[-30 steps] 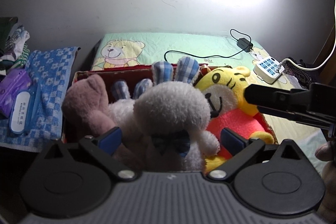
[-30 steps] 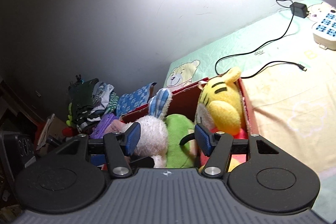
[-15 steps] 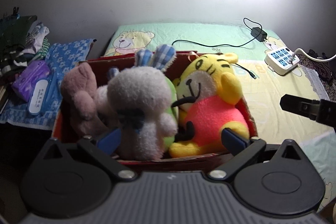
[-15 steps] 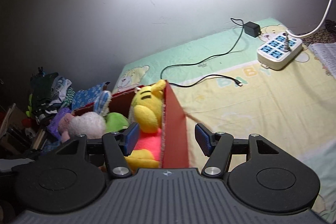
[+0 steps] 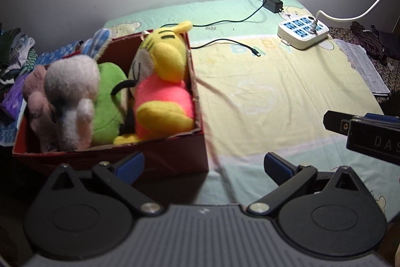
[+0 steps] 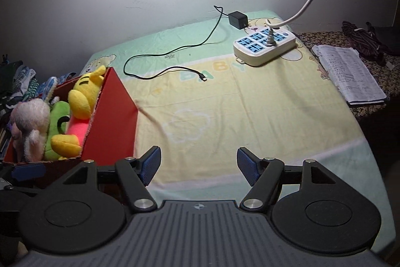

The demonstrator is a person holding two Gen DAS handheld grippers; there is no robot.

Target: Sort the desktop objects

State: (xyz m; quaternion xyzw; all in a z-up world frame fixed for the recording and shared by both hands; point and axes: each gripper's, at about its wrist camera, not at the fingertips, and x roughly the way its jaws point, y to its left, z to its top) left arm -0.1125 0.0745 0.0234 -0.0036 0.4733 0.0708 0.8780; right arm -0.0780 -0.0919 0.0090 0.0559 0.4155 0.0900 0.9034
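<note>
Both views have swung away from the toys toward the open bed (image 6: 250, 116), so the toy step looks finished. The red box (image 5: 160, 157) sits at the bed's left edge, packed with a yellow tiger (image 5: 162, 81), a green plush (image 5: 107, 101), a white bunny (image 5: 72, 91) and a pink plush (image 5: 35, 91). Next likely targets: the power strip (image 6: 265, 46), then the black cable (image 6: 170, 59). The left tool (image 5: 203, 167) and right tool (image 6: 198, 164) are both spread and empty.

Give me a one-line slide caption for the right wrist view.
Open right claw hovers over the baby-print sheet, red box of plush toys at left, power strip beyond.
</note>
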